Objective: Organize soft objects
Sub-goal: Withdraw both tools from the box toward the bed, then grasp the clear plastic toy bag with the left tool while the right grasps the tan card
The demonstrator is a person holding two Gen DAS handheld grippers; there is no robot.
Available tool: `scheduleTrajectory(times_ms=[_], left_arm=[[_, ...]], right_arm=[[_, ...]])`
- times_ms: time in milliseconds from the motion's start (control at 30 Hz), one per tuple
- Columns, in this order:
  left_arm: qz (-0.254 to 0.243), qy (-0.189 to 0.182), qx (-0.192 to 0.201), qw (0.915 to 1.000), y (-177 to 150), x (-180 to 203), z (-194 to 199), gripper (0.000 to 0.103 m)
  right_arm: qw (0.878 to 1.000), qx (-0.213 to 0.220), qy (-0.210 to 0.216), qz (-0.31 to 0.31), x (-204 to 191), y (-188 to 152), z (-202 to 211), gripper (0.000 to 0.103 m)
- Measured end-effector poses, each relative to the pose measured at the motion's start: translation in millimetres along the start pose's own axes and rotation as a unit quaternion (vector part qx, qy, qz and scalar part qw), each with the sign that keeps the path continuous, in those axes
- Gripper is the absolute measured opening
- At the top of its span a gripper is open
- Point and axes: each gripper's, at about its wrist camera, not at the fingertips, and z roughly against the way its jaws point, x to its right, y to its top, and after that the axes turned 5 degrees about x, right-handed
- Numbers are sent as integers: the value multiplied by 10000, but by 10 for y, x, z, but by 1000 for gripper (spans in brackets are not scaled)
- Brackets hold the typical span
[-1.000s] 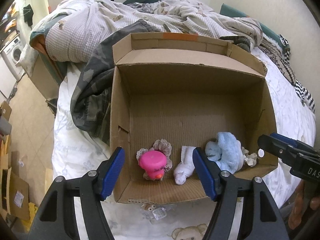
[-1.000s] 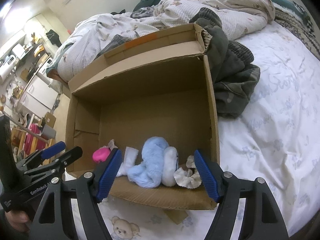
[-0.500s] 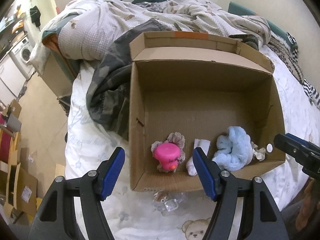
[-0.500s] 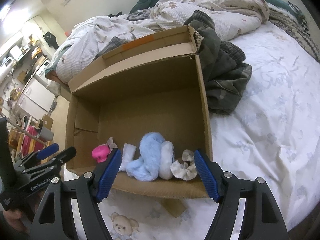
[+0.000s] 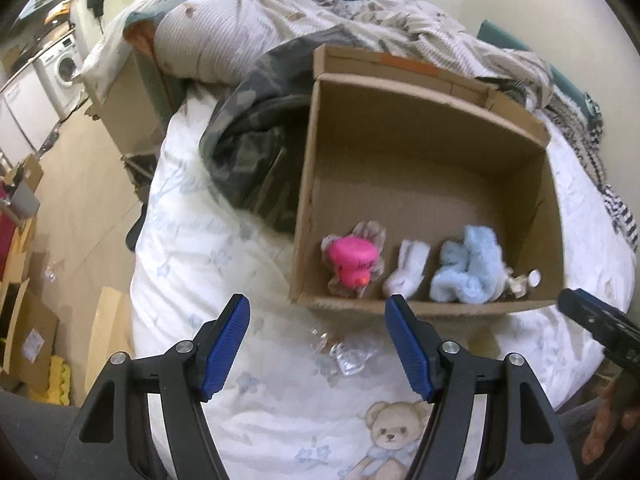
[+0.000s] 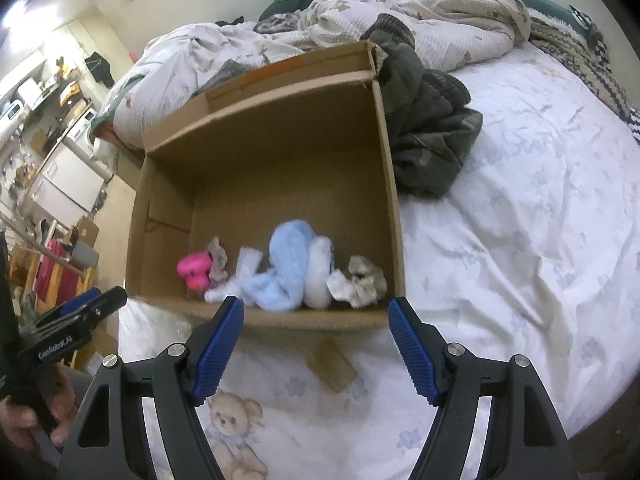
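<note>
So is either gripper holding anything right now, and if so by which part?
Nothing is held. The left gripper and the right gripper are both open and empty above the bed sheet; the soft things lie in the cardboard box.

Soft toys (image 5: 466,268) line cardboard box (image 5: 420,152)

Both claws have drawn back from the cardboard box (image 5: 424,184). The left claw (image 5: 318,320) now hovers over the bed sheet (image 5: 192,248) beside the box's near left corner, and the right claw (image 6: 316,320) sits outside its front wall.
</note>
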Motion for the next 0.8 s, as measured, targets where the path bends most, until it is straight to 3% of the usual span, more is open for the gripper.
scheduleTrajectory(times_ms=[133,367,533,600,733,800], left_arm=[[54,150,-90,9998,-63,-75,-58,67],[47,-55,-317,9995,-136,-142,-140,67],[147,-59,-763,9970,-203,-173,-325,67],[345,-141,-902,9952,-204,-230,-380,67],[742,-203,-1107,9909,-201,-344,-489,67],[822,-218,-1218,9889,-218,-342,-566,67]], right_arm=[[9999,-71,56,-59,69,-99,36,79],[9964,-592,207,-569,327,-236,-114,79],[9921,-993,373,-675,303,-290,-317,79],[9914,-1166,315,-502,214,-315,-427,77],[9887,-1467,-190,240,-34,-372,-660,77],[9856,-1611,-184,476,-139,-405,-764,77]])
